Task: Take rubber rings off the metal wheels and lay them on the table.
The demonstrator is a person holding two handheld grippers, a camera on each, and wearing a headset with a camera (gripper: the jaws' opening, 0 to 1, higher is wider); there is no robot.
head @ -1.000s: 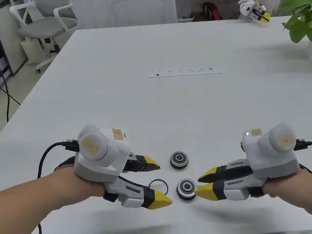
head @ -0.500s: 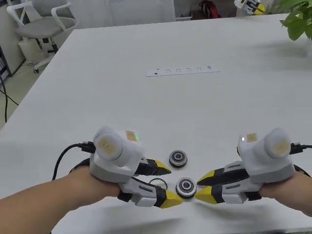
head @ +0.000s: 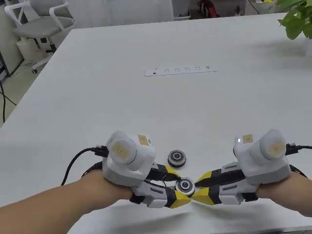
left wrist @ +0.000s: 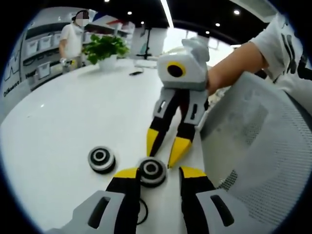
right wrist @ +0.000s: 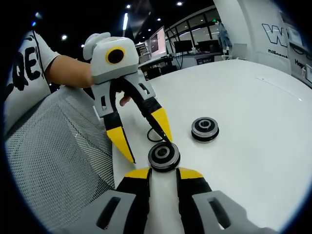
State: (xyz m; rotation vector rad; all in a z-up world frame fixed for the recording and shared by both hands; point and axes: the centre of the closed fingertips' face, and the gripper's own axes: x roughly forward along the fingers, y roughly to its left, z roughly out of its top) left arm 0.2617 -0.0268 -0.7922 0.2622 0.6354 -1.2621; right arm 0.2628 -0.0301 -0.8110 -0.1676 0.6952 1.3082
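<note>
Two metal wheels with black rubber rims lie near the table's front edge. Both grippers meet at the near wheel (head: 185, 185). My left gripper (head: 176, 185) is open, its yellow tips either side of that wheel (left wrist: 152, 171), which touches one fingertip (left wrist: 127, 173). My right gripper (head: 201, 186) is open by a narrow gap, its tips right at the same wheel (right wrist: 164, 156). The second wheel (head: 177, 158) lies free just beyond. A loose black rubber ring (right wrist: 153, 131) lies on the table under the left gripper's jaws, partly hidden.
A white power strip (head: 181, 71) lies across the middle of the white table (head: 122, 97). A green plant (head: 296, 19) stands at the far right corner, and an office chair (head: 41, 24) sits off the far left. A mesh chair back (right wrist: 63, 161) is close behind me.
My left gripper has moved right, over the loose ring, until its tips flank the near wheel. The right gripper has edged left onto the same wheel. The wheels have not moved.
</note>
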